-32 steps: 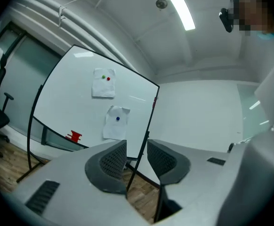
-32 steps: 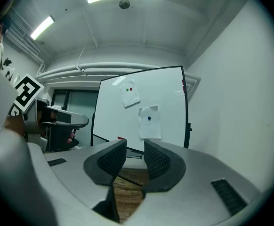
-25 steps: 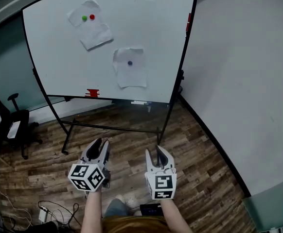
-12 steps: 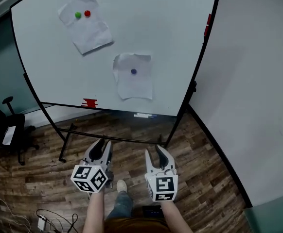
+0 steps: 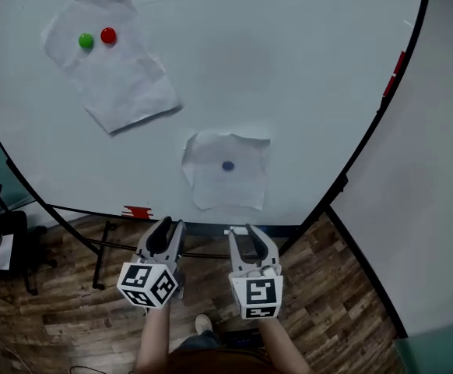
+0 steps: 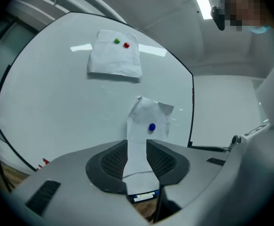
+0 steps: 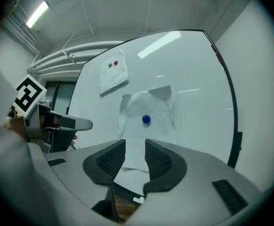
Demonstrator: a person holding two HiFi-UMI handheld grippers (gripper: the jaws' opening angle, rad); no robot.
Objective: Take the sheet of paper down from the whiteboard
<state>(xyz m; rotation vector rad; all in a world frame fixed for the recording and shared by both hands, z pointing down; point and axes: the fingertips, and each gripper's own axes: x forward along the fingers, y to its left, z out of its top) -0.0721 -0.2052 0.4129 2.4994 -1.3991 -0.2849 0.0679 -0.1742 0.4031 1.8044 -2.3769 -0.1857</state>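
Observation:
Two sheets hang on the whiteboard (image 5: pixel 289 68). The lower crumpled sheet (image 5: pixel 226 185) is pinned by a blue magnet (image 5: pixel 227 165). The upper tilted sheet (image 5: pixel 114 68) carries a green magnet (image 5: pixel 86 41) and a red magnet (image 5: pixel 108 35). My left gripper (image 5: pixel 170 228) and right gripper (image 5: pixel 242 234) are level, side by side below the lower sheet and short of the board. In the left gripper view the left gripper (image 6: pixel 137 145) frames that sheet (image 6: pixel 149 117) in its gap; its jaws are closing with nothing between them. The right gripper (image 7: pixel 135 145) stands open and empty, lined up under the blue magnet (image 7: pixel 146 119).
A red object (image 5: pixel 138 212) and markers (image 6: pixel 144 197) lie on the board's tray. A red item (image 5: pixel 394 75) clips to the board's right frame. A grey wall (image 5: pixel 444 209) runs close on the right, an office chair (image 5: pixel 1 248) stands at left, and the board's stand legs (image 5: pixel 102 252) rest on wooden floor.
Both grippers have travelled forward toward the whiteboard together. The board and both sheets loom much larger, and the lower sheet now sits just above the fingertips.

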